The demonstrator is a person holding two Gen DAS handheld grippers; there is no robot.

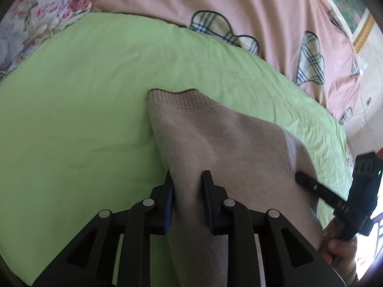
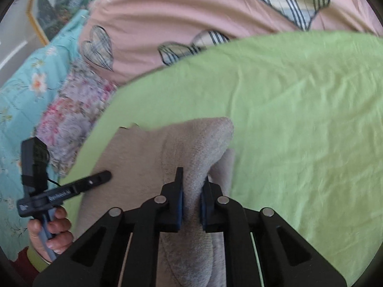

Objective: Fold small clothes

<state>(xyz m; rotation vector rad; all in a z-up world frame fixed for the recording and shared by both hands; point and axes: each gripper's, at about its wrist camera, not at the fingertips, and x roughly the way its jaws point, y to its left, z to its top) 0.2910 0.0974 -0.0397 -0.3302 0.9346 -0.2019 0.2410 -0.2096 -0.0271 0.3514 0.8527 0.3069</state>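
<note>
We had both the left gripper [image 1: 188, 199] and right gripper [image 2: 192, 203] clenched on the beige knitted sock [image 1: 215, 143], so matching its edges evenly seemed key.

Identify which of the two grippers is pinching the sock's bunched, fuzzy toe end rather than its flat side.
The right gripper: its jaws squeeze a narrow bunched fold of the beige sock. The left gripper holds flat fabric below the ribbed cuff.

Soft daylight, evenly bright, shadows faint. Blown-out glare at 4 o'clock in left view. Strong fisheye bending, dark vignette at corners. Motion blur on sock [image 1: 229, 143] edge and sheet [image 2: 299, 110]; near fingers [image 2: 178, 198] soft.
</note>
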